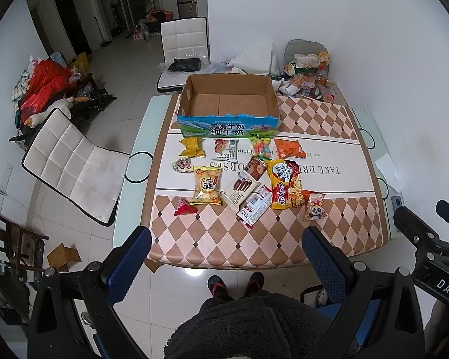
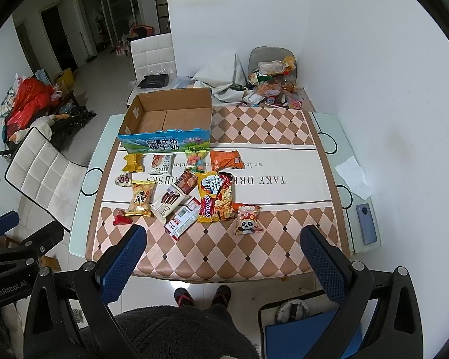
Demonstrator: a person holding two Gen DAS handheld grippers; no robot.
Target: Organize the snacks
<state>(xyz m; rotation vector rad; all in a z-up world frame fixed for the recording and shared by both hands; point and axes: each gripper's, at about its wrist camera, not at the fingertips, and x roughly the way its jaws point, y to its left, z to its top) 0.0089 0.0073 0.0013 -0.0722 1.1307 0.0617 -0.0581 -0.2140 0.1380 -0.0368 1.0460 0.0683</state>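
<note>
An empty cardboard box (image 1: 229, 101) with a blue-green printed front stands at the far side of the table (image 1: 329, 233); it also shows in the right wrist view (image 2: 167, 119). Several snack packs lie in front of it: a yellow Sedaap noodle pack (image 1: 284, 184) (image 2: 215, 196), a panda pack (image 1: 314, 206) (image 2: 248, 219), an orange pack (image 1: 289, 148), a yellow biscuit bag (image 1: 206, 185) and a small red pack (image 1: 183, 207). My left gripper (image 1: 226, 249) and right gripper (image 2: 223, 248) are both open and empty, held above the table's near edge.
White chairs stand at the left (image 1: 71, 164) and behind the box (image 1: 184, 42). A pile of wrappers (image 1: 309, 73) sits at the back right. A phone (image 2: 366, 223) and a tissue (image 2: 353, 179) lie on the table's right edge. My slippered feet (image 1: 236, 284) are below.
</note>
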